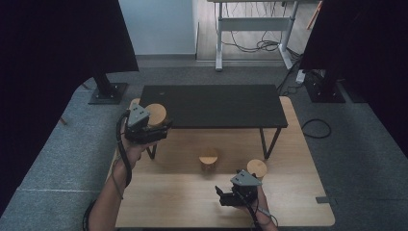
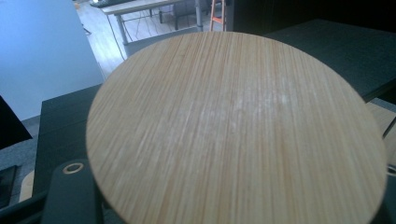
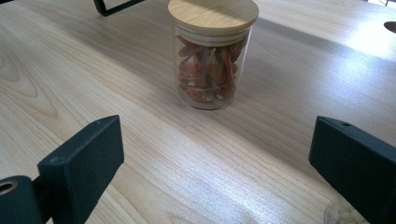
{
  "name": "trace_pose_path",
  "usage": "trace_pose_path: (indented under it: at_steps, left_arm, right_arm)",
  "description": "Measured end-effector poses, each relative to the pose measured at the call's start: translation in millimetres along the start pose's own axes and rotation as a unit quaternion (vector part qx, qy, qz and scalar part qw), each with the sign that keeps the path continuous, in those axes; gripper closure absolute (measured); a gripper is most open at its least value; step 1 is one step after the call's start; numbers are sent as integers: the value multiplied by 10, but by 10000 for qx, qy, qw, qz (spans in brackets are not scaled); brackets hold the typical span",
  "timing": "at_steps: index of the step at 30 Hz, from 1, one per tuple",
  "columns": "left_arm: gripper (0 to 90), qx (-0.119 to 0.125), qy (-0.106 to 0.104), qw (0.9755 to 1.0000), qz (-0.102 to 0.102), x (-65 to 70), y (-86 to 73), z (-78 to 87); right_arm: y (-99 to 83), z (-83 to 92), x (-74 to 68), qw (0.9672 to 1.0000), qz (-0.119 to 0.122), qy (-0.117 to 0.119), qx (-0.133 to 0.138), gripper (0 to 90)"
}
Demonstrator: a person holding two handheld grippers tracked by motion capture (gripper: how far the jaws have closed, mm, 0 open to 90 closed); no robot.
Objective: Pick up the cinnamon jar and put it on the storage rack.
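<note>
Left gripper (image 1: 146, 126), left of frame, clamps a jar (image 2: 233, 130) by the black shelf (image 1: 216, 105); we risk clipping its edge. Right gripper (image 3: 210, 158) jaws apart, facing the centre jar (image 3: 211, 56).

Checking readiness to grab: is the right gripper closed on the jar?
No, the right gripper stands open, the jar apart ahead.
</note>
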State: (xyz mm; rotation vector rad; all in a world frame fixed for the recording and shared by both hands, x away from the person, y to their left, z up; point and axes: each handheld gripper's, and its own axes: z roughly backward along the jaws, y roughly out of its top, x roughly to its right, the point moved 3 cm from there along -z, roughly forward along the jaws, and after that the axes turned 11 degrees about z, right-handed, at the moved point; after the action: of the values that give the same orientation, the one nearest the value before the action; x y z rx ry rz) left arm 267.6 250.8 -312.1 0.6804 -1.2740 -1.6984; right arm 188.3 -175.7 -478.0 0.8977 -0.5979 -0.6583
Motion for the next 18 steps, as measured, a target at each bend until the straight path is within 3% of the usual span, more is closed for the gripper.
trace_pose_path:
  at_steps: [6, 18]
  left_arm:
    - [251, 10, -27, 9999, 139, -55, 1, -6]
    - [251, 25, 104, 9999, 64, -69, 82, -68]
  right_arm:
    - [-5, -5, -4, 10000, 13, 7, 3, 27]
    - [-3, -19, -27, 10000, 48, 22, -28, 27]
